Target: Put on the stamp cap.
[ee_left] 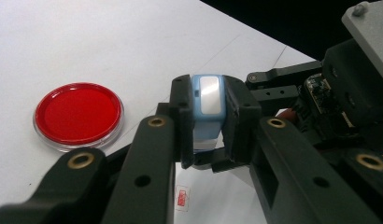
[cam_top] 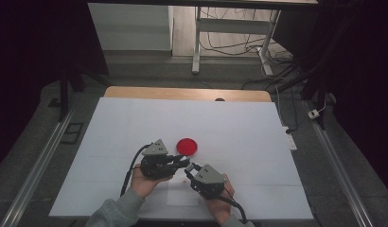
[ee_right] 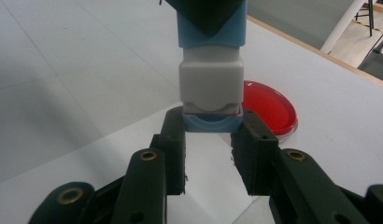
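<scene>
Both grippers pinch one small blue-and-grey stamp (ee_left: 208, 105): our left gripper (ee_left: 208, 126) clamps its blue end, our right gripper (ee_right: 212, 135) its base; pulling it apart remains, red dish (cam_top: 187, 146) untouched.

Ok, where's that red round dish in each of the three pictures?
High view: red dish lies mid-table, just beyond the gripper tips.
Left gripper view: red dish at left, beside the jaws.
Right gripper view: red dish right of centre, behind the blue stamp.
Shared landmark: white table.

One red dish (cam_top: 187, 146), one blue-and-grey stamp (ee_left: 208, 105), two grippers, one table (cam_top: 258, 127)
</scene>
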The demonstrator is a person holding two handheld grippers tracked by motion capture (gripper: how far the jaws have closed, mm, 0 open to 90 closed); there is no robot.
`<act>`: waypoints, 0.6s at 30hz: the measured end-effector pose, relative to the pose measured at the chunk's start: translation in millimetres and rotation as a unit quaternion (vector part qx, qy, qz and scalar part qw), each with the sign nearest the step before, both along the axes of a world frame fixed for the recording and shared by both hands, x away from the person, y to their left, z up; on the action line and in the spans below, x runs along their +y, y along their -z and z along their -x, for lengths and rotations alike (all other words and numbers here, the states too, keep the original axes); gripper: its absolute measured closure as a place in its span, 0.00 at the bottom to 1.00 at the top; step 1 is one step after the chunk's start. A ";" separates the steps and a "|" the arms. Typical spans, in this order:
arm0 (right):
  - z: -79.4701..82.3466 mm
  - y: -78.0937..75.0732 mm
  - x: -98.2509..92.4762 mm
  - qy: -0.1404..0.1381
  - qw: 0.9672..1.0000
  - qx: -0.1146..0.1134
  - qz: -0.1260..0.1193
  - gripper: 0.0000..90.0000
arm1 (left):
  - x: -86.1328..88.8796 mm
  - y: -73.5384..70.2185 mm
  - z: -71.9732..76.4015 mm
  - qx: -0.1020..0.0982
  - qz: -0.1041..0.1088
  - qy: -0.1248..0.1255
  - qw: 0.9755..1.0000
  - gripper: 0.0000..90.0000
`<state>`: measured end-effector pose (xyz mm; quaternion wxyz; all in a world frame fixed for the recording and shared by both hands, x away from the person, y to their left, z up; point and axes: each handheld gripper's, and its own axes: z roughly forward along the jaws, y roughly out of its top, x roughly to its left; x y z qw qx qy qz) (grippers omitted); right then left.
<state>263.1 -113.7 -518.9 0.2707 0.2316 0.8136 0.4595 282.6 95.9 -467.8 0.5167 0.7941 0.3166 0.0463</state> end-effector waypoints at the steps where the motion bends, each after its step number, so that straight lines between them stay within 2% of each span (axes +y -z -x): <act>1: 0.0 0.0 0.1 0.000 1.000 0.000 0.000 0.73 | -0.2 0.0 0.2 -0.001 0.000 -0.001 1.000 0.84; 18: 1.7 1.0 1.3 0.008 1.000 -0.015 0.006 0.73 | -2.4 1.9 1.5 -0.006 0.005 -0.013 1.000 0.84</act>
